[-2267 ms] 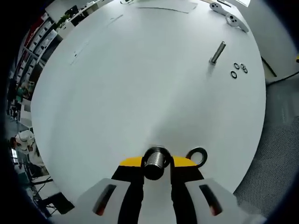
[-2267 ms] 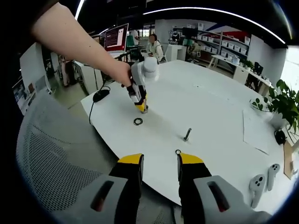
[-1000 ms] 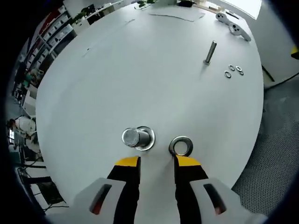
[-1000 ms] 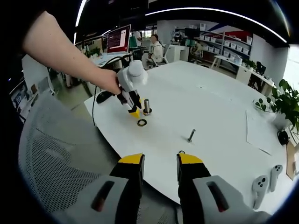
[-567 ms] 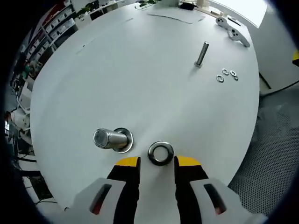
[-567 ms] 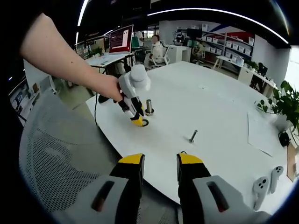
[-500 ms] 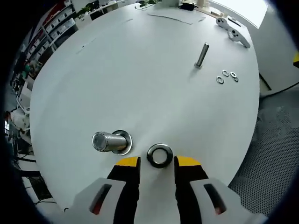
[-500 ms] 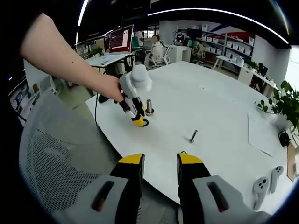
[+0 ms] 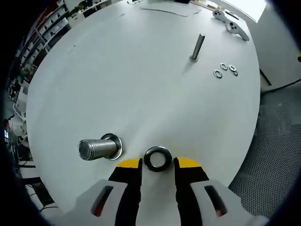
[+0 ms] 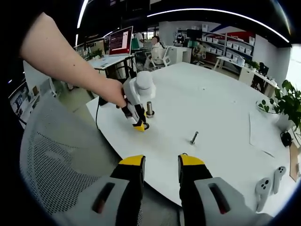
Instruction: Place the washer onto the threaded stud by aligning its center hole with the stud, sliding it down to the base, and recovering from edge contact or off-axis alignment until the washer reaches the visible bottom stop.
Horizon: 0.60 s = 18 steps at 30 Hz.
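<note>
Washer lies flat on the white bench, hole up, right between the tips of the left gripper, whose fingers are spread apart and not clamping it. Threaded stud stands upright on its base just left of the washer, long axis vertical. Right gripper hovers off the near bench edge, fingers apart, holding nothing.
</note>
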Tool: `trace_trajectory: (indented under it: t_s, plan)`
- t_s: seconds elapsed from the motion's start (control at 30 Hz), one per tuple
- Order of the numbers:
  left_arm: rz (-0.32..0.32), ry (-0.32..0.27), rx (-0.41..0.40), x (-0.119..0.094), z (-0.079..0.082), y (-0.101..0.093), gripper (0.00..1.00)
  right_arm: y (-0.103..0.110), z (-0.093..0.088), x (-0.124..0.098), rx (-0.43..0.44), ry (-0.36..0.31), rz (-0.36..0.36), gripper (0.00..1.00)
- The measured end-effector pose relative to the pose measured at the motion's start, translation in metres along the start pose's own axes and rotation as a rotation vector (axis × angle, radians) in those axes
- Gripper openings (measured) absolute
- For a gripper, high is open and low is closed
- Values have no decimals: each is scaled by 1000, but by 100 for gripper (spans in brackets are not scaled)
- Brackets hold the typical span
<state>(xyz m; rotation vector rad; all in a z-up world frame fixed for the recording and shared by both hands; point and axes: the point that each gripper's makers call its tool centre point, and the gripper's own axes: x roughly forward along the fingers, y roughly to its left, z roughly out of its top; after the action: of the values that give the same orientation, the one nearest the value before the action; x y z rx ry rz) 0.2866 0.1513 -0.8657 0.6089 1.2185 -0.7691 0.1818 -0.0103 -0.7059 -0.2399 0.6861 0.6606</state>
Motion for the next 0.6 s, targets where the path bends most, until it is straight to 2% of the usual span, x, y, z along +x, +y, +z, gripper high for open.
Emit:
trace_trajectory:
  t_s: [0.27,0.43,0.6]
  plan:
    - [-8,-3,23,-1,-2,1,21,0,-1,0,-2,3,1,30]
    - [-20,45,56,-4,-17,2,21,1,-1,0,-4,6,3,30]
    - [-20,101,37,-8,-35,7,21,1,-1,0,-5,6,3,30]
